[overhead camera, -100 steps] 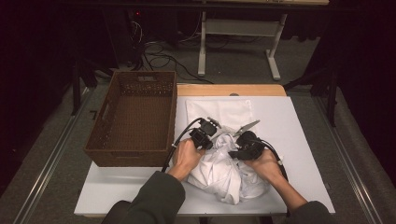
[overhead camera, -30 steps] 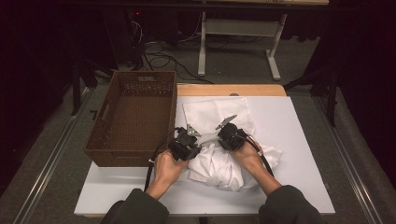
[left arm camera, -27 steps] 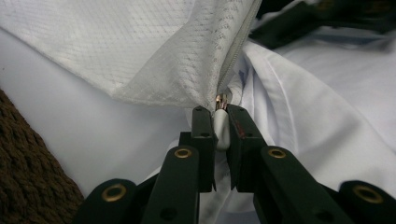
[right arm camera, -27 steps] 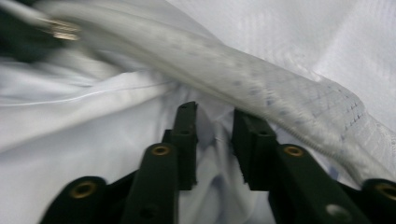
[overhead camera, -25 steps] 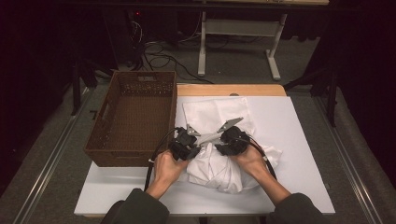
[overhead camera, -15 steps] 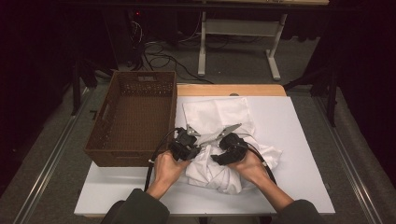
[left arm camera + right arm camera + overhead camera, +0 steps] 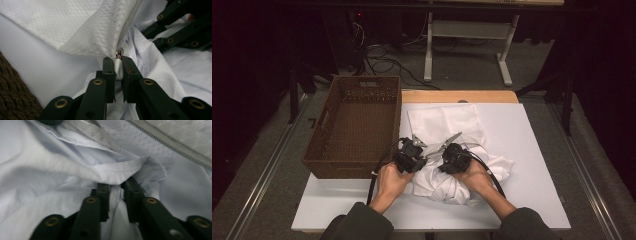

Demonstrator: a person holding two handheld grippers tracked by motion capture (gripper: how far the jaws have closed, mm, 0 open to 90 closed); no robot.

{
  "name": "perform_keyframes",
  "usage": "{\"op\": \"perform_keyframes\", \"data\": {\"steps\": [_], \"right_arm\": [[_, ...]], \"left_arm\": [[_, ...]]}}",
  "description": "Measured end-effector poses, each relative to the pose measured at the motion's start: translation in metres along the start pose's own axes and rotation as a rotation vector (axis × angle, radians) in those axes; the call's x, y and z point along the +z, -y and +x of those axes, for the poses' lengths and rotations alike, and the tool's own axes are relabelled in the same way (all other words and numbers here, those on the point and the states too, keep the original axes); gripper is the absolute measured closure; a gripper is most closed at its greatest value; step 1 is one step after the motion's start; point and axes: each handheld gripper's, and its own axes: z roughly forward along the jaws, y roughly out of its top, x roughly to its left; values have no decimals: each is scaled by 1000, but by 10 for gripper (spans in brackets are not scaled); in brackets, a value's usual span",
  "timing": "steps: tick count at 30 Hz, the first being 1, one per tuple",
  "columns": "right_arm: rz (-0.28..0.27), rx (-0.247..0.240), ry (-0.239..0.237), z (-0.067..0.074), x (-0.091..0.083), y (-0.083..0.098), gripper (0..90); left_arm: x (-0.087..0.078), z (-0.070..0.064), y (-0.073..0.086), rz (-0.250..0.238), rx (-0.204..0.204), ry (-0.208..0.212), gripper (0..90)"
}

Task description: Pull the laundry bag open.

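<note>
Left tongs [image 7: 118, 65] nearly closed, clamped on the white zipper pull [image 7: 119, 72] at a corner of the mesh laundry bag [image 7: 82, 27]. Right tongs [image 7: 116, 188] just now closing, pinched on a fold of the white garment [image 7: 117, 172], bunched at the bag's mouth near the middle of the surface [image 7: 537, 165], just right of the basket [image 7: 354, 125]. Likely to go wrong from here:

- Zipper pull slipping out of so small a bite under a sideways tug, with the bag's mouth collapsing after it.
- Thin fold sliding free of the right tongs, with only an edge caught.
- More cloth dragged along than meant, with layers piled loosely together.
- Cloth jammed in the zipper teeth [image 7: 170, 143] if pushed across them.
- Mesh snagged on a jaw tip.
- Whole bundle hauled toward the near edge under a pull the same way from both hands.

Hard to tell the share of garment already inside the bag. For a surface, a white board laid on a wooden top [image 7: 457, 96] visible along the far side. Brown woven basket empty, standing at the left, hanging partly past the board's left edge. Beyond, a dim room: grey floor, loose cables [image 7: 382, 65], pale legs of a stand [image 7: 428, 55], a metal rail [image 7: 262, 175] along the floor at the left.
</note>
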Motion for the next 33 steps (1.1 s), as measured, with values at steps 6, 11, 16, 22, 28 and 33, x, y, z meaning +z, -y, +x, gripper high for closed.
{"op": "perform_keyframes", "data": {"steps": [6,11,16,22,28,33], "right_arm": [[-38,-11,43,-2,-16,0,852],[-66,45,68,-15,-32,0,854],[-86,79,79,-24,-38,0,863],[-99,98,111,-29,-46,1,868],[-39,96,185,-34,-29,-4,870],[10,111,255,-41,-15,-4,868]], "left_arm": [[-3,3,0,-5,-7,14,821],[-4,0,0,-12,-1,14,821],[-5,2,0,-9,-2,3,822],[-4,0,0,-5,7,0,823],[-9,-3,0,-16,12,-1,825],[-10,0,1,-21,1,8,825]]}}
